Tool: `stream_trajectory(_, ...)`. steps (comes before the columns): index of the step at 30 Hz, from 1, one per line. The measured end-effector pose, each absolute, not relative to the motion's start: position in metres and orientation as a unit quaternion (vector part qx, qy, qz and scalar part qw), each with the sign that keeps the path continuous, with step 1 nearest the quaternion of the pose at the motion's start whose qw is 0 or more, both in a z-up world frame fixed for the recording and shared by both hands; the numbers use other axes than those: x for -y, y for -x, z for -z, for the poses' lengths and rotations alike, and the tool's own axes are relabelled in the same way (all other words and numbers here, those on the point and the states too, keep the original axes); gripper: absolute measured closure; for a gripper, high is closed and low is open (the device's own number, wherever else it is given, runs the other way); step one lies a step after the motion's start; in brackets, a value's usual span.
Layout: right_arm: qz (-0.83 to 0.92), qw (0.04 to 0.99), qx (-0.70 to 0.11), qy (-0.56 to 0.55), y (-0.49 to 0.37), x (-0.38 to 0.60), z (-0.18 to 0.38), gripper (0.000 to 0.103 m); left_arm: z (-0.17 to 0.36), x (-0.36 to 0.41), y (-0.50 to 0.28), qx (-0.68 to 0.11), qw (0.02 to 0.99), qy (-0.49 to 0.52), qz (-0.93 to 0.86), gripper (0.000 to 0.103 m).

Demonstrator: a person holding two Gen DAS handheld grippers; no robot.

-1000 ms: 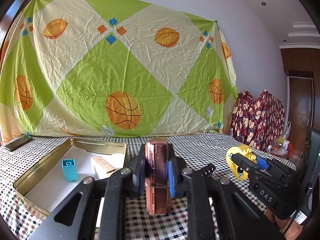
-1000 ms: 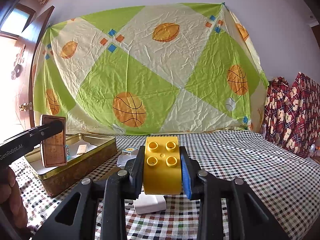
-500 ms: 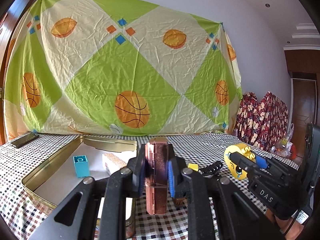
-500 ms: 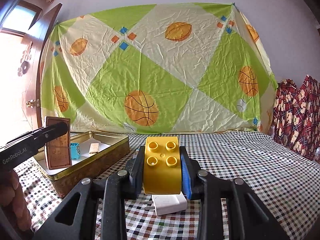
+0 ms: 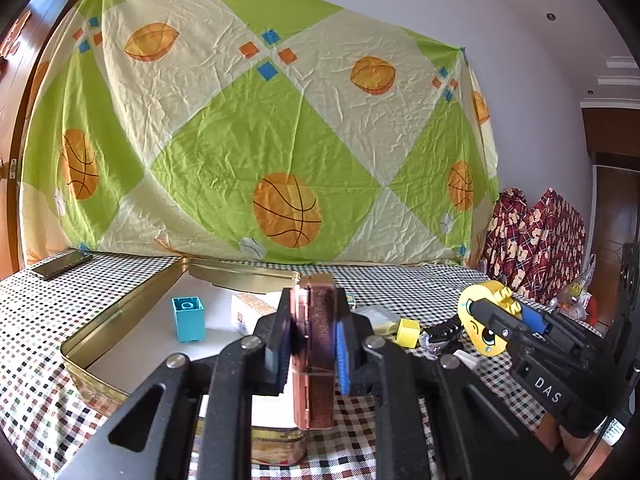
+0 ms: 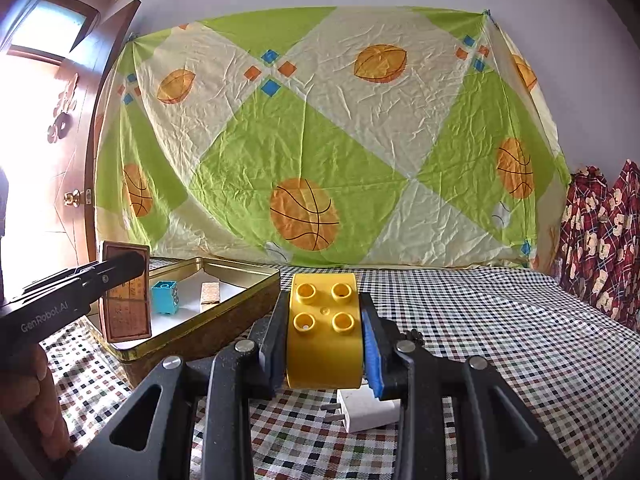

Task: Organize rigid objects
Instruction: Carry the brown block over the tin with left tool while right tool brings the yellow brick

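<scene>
The gold tin tray [image 5: 120, 320] sits open on the checked tablecloth [image 6: 500, 320] and serves as the landmark here. The left gripper [image 5: 312, 340] is clamped on a thin brown box [image 5: 316, 352], held upright on its narrow edge above the tray's near rim; in the right wrist view the same box [image 6: 126, 292] hangs over the tray's near left corner. Inside the tray, on its white floor, a small blue block [image 5: 188, 318] stands upright, and a tan-topped white block [image 5: 250, 312] lies just beside it, toward the tray's right wall. The right gripper [image 6: 324, 336] is closed tight on a yellow studded brick [image 6: 324, 332], held off the cloth to the right of the tray, outside it. On the cloth, further right of the tray, lie a white plug adapter [image 6: 366, 410], a small yellow cube [image 5: 408, 332] and a black clip [image 5: 444, 330]. A dark phone [image 5: 62, 264] lies on the cloth well to the left of the tray. A green and cream sheet with basketballs [image 6: 304, 214] hangs behind the tray.
</scene>
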State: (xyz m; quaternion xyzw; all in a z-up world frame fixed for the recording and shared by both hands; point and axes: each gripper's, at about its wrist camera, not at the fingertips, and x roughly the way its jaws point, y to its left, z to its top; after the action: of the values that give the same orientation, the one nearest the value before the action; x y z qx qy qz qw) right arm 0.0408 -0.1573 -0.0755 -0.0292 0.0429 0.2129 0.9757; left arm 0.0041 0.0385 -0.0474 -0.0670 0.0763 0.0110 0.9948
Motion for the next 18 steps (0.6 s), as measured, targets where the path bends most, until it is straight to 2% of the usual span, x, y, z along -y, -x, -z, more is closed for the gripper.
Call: stream_trajectory(18,-0.245,0.967,-0.047,0.051,-0.031,0.119,0.077,0.069,0.049,-0.067,0.002,-0.074,0.993,0.085,-0.03,0.087)
